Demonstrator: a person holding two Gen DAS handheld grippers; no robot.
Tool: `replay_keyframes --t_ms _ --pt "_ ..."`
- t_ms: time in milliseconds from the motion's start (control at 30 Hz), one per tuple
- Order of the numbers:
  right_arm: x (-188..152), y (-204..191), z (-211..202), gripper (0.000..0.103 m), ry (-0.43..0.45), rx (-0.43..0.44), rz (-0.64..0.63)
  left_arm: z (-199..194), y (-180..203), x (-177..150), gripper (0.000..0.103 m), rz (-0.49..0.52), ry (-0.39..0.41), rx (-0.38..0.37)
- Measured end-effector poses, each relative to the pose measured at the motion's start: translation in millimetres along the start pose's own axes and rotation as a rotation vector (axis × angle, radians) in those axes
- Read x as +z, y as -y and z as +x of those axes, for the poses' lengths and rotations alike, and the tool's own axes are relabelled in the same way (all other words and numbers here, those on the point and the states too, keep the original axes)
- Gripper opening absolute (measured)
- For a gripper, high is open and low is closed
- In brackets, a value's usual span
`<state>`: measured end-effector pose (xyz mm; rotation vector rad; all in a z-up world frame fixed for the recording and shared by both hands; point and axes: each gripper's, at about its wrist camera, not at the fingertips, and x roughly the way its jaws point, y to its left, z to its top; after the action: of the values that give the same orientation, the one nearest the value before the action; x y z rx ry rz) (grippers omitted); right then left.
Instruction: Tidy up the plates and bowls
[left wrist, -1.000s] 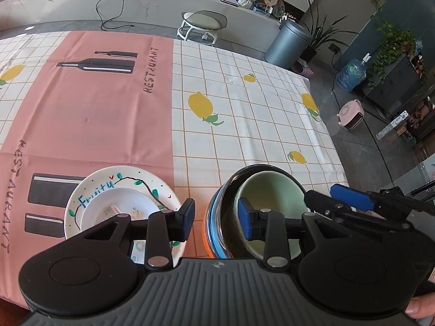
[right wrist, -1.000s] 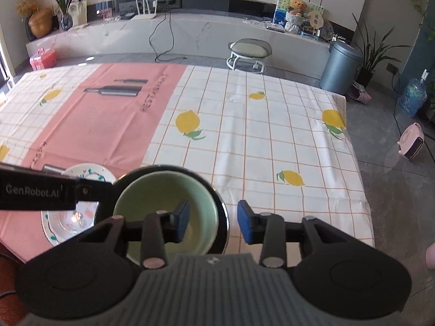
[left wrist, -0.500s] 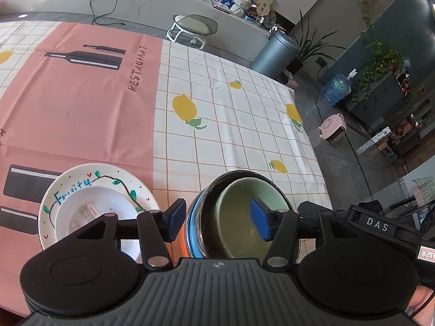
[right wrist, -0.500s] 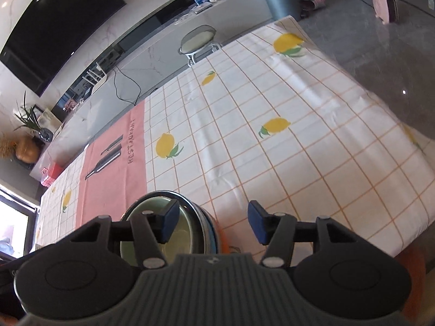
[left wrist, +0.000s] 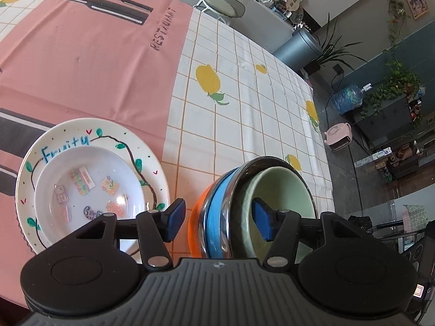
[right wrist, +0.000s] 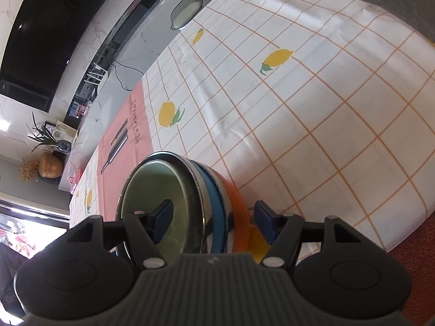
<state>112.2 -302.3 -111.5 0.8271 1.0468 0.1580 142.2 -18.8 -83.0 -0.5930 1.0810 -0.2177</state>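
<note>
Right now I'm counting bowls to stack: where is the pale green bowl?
The pale green bowl is nested innermost in the steel, blue and orange bowl stack, right of the white Fruity plate in the left wrist view, near the table's front edge.

Both grippers' jaws have spread to straddle the nested bowls' [left wrist: 274, 203] rims

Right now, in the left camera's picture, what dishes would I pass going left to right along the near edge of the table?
Fruity plate with a white bowl on it → orange bowl → blue-banded steel bowl → green bowl, nested innermost.
</note>
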Motion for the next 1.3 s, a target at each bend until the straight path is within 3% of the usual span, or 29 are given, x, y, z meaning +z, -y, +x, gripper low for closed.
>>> replay_keyframes --t_ms 300,400,567,767,1300 --pt "0.0 11.7 5.3 0.064 -0.015 0.035 0.048 14.6 1.2 -7.2 0.064 -0.001 -0.044 -0.001" --pt "0.2 14.6 6.7 0.063 -0.019 0.046 0.059 16.6 1.7 -8.1 0.060 0.002 -0.051 0.005" --pt "1.0 18.2 8.5 0.054 -0.021 0.056 0.071 18.1 4.2 -7.3 0.057 0.016 -0.053 0.014" --pt "-0.1 18.6 7.8 0.053 -0.017 0.060 0.061 18.2 8.4 -8.7 0.054 0.035 -0.049 0.037" --pt "-7.2 0.4 -0.7 0.047 -0.005 0.005 -0.004 4.7 7.8 -10.0 0.052 0.057 -0.037 0.037"
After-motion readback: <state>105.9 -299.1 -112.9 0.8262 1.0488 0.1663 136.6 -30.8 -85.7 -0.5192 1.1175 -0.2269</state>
